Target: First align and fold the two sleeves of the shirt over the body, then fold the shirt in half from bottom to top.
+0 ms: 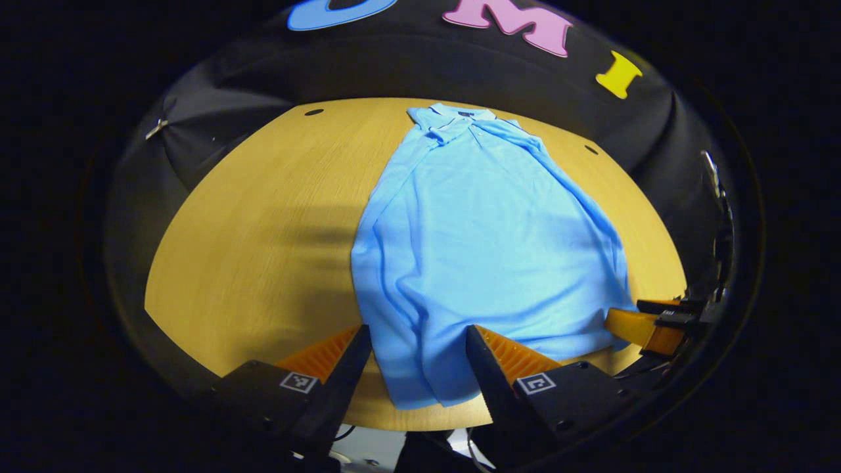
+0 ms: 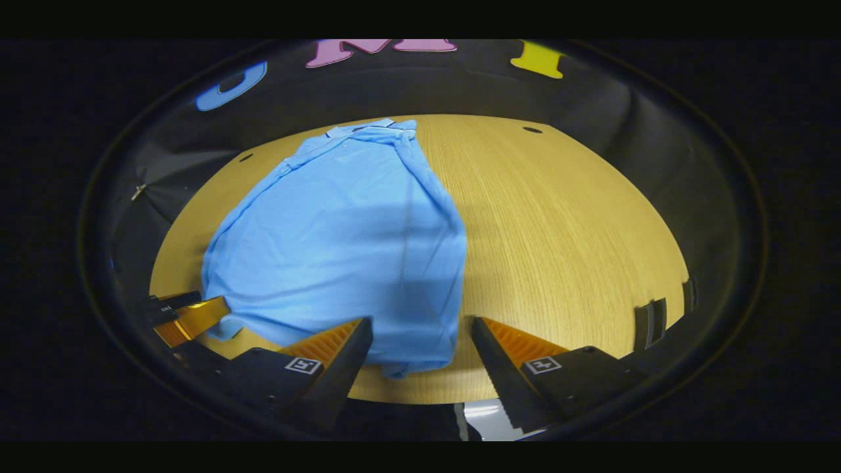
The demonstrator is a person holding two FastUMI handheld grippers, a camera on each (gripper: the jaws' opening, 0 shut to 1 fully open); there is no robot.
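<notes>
The shirt [image 1: 486, 263] lies flat on the tabletop [image 1: 263, 249], collar at 12 o'clock, sleeves apparently already folded in. Left claw [image 1: 418, 358] and right claw [image 2: 420, 348] both gape wide at the hem's corners, gripping nothing. Pinching only one layer, or lifting unevenly, would skew the fold.

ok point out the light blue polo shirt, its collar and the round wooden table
light blue polo shirt [image 1: 486, 263]: left gripper view, mid body
collar [image 1: 453, 117]: left gripper view, far end
round wooden table [image 2: 565, 230]: right gripper view, bare top
</notes>
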